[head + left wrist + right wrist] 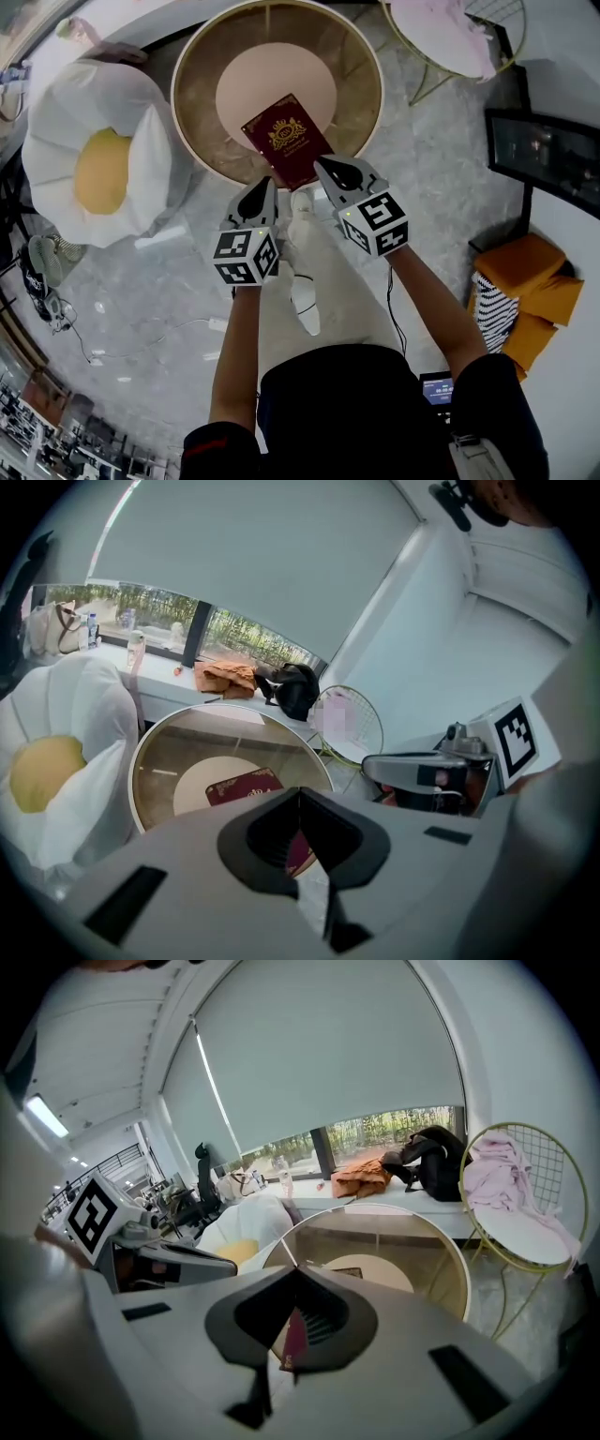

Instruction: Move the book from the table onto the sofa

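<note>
We see left gripper [268, 184] and right gripper [322, 165] both clenched on nothing, maroon gold-crested book [286, 139] flat on round glass-topped table [199, 111] just beyond the fingertips, cover lettering too small to read.

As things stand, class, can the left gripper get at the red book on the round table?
Probably yes: the left gripper hangs right by the book, at its near edge, with nothing between them, though its shut jaws must open first.

Head view: you looked steeply down, with the round table [197, 112] at 12 o'clock.
Gripper views: yours sat close behind the jaws, facing that table.
Shared: the table.
</note>
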Motion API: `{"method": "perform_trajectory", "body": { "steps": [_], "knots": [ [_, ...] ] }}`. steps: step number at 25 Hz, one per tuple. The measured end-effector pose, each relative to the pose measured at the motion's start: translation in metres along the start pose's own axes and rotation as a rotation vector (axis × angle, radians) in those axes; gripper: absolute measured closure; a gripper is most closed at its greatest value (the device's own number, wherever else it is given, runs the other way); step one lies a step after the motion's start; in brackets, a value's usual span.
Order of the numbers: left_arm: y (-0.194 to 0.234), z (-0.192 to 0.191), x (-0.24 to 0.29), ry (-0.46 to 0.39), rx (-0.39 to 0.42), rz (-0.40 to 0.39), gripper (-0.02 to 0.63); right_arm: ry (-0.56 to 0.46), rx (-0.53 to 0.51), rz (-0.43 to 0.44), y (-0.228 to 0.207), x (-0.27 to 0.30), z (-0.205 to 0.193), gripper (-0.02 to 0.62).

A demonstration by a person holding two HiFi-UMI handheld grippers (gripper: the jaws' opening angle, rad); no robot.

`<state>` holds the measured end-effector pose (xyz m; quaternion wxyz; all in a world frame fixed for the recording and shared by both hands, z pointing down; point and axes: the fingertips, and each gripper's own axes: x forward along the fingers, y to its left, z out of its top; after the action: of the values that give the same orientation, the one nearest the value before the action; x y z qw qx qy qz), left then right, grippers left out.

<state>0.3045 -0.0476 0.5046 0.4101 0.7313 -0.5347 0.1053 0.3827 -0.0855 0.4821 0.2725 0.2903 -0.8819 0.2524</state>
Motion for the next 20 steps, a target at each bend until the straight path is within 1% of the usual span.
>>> {"method": "perform_trajectory", "body": {
  "steps": [3,5,8,11,16,20],
  "knots": [
    [0.011,-0.014,0.017,0.004,-0.05,0.016,0.591,0.037,0.002,0.055,0.001,0.018,-0.02,0.586],
    [0.014,-0.024,0.026,0.012,-0.075,0.016,0.589,0.052,-0.009,0.075,0.001,0.028,-0.03,0.586],
    [0.019,-0.043,0.04,0.043,-0.065,0.016,0.589,0.066,-0.015,0.083,-0.004,0.04,-0.044,0.586],
    [0.03,-0.058,0.05,0.063,-0.072,0.031,0.589,0.076,-0.006,0.084,-0.01,0.052,-0.056,0.586],
    [0.043,-0.078,0.067,0.084,-0.106,0.032,0.589,0.101,-0.008,0.053,-0.031,0.068,-0.072,0.586],
    [0.057,-0.084,0.082,0.101,-0.101,0.038,0.589,0.113,0.014,0.036,-0.049,0.084,-0.08,0.584]
  ]
}}
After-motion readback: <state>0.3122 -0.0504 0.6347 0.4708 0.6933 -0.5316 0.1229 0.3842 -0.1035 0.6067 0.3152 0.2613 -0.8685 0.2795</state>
